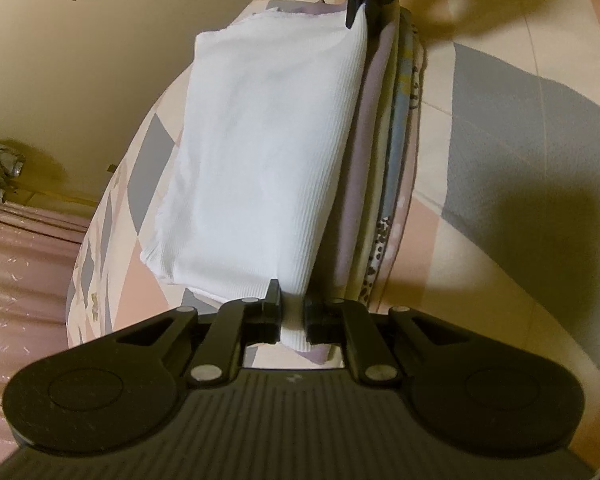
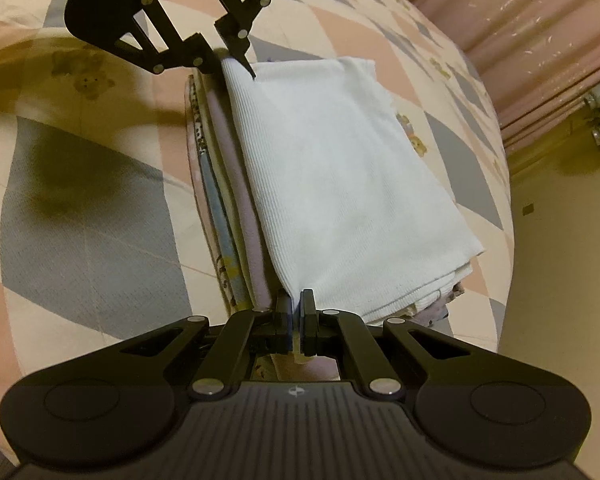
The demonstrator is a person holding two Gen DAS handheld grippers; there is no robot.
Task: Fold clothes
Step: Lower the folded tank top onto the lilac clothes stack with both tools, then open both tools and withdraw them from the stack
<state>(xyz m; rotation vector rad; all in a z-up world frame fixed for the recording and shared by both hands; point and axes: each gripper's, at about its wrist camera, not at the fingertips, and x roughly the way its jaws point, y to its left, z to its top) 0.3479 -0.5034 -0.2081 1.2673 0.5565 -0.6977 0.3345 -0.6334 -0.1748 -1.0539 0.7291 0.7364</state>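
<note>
Folded white ribbed garment (image 1: 260,152) atop stack (image 1: 384,184)

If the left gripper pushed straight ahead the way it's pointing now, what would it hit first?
The left gripper is shut on a corner of the white garment, so it would drive into that cloth at once. Beyond it, roughly in line, is the right gripper on the far corner, though depth is unclear.

A bed (image 2: 100,208) is covered with a quilt patterned in pink, grey and cream. Pink curtains (image 2: 540,40) are hung beside a cream wall (image 1: 80,80), lit warmly.
</note>
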